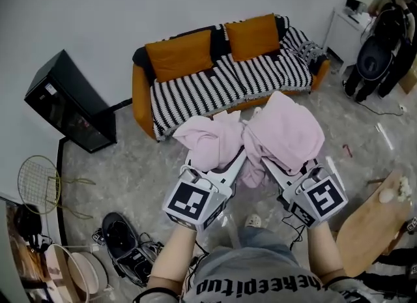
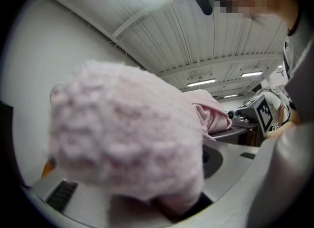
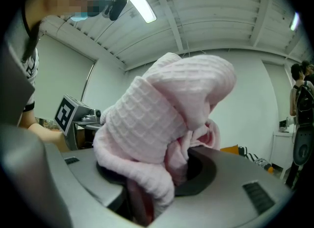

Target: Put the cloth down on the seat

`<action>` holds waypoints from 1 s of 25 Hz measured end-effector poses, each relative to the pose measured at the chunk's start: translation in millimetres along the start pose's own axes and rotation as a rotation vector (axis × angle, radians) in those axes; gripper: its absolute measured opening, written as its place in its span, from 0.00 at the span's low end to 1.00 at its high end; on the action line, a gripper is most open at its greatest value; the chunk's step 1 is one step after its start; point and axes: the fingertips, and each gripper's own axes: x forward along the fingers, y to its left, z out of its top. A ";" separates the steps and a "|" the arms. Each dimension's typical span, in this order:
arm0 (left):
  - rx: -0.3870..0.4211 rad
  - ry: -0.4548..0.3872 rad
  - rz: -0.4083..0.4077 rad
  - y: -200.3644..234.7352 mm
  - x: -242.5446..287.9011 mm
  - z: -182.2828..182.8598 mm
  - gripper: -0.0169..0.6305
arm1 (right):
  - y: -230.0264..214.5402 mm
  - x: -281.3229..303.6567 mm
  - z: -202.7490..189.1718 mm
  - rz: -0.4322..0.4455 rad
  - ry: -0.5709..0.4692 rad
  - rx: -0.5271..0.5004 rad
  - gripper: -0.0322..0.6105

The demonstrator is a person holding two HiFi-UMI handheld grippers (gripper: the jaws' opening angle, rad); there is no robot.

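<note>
A pink waffle-knit cloth (image 1: 280, 132) hangs bunched between both grippers, in the air above the floor and in front of the sofa seat (image 1: 228, 83). My left gripper (image 1: 225, 165) is shut on its left part; in the left gripper view the cloth (image 2: 122, 143) fills the jaws. On the right part of the cloth (image 3: 162, 124), my right gripper (image 1: 277, 165) is shut too, and folds spill over both of its jaws. The sofa is orange with a black-and-white striped cover and two orange cushions (image 1: 251, 34).
A black cabinet (image 1: 68, 103) stands left of the sofa, with a racket (image 1: 39, 181) and shoes (image 1: 124, 236) on the floor below it. A wooden stool (image 1: 374, 223) is at the right. Bags and a white unit (image 1: 381, 47) stand beyond the sofa's right end.
</note>
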 end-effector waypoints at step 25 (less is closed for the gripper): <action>0.014 0.050 0.075 25.5 126.3 -21.0 0.39 | -125.7 41.0 -24.5 0.077 -0.019 0.035 0.39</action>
